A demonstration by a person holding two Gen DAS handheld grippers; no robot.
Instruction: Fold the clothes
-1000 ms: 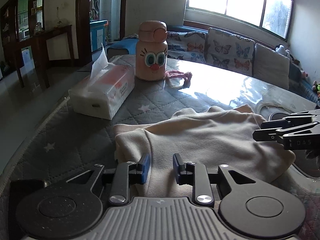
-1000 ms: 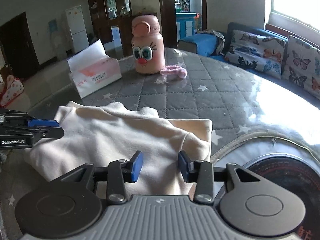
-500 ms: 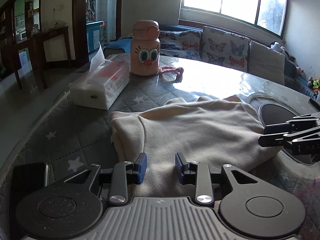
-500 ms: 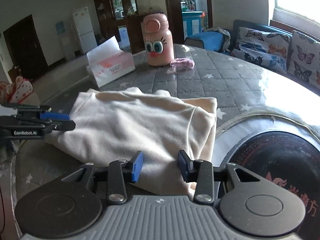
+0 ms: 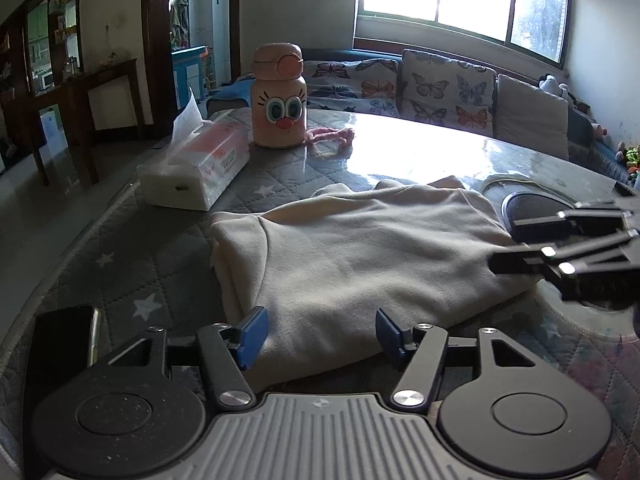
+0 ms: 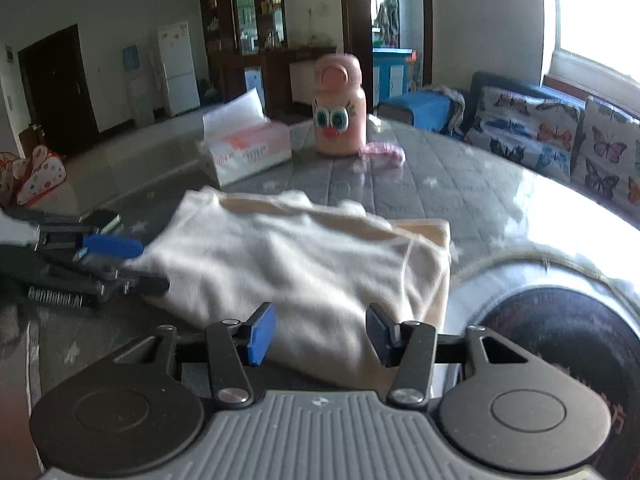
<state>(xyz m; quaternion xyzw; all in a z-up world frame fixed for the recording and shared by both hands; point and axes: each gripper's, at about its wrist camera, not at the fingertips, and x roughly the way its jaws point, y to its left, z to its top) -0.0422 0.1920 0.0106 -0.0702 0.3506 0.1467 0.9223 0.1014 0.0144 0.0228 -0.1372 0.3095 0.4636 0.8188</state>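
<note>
A cream garment [image 5: 360, 256] lies folded into a rough rectangle on the grey quilted table cover [image 5: 152, 248]; it also shows in the right wrist view [image 6: 304, 264]. My left gripper [image 5: 318, 334] is open and empty, just above the garment's near edge. My right gripper [image 6: 318, 334] is open and empty over the garment's near right corner. In the left wrist view the right gripper [image 5: 520, 240] sits at the garment's right edge. In the right wrist view the left gripper [image 6: 136, 264] sits at its left edge.
A pink cartoon bottle [image 5: 280, 96], a tissue box [image 5: 196, 164] and a pink string [image 5: 328, 136] stand at the table's far side. A black phone [image 5: 60, 344] lies near left. A dark round mat [image 6: 560, 344] lies at the right. A butterfly-cushion sofa [image 5: 440, 88] stands behind.
Both grippers have opened wider and pulled back from the garment, letting it lie flat on the table. The phone has come into the left wrist view.
</note>
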